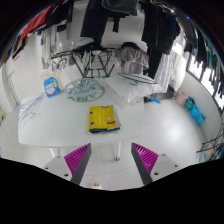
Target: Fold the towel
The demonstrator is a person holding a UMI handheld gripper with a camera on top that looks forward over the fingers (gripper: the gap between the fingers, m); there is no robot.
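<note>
Gripper view
Gripper (113, 160): its two fingers stood wide apart with nothing between them, raised above the near part of the table.
Pads (78, 158): magenta with a ridged face, one on the inner side of each finger.
Towel (101, 119): yellow with a grey strip, it lay as a compact folded block on the table, beyond the fingers and well apart from them, roughly in line with the gap between them.
Table (60, 125): a white top that bore the towel and the other small things.
Round dish (82, 92): a grey, shiny round piece sat farther back than the towel, on the left.
Blue package (51, 85): stood near the far left of the table, just beside the round dish.
Clothes (150, 35): dark garments hung behind the table.
Drying rack (92, 62): its crossed legs showed beyond the table's far edge.
</note>
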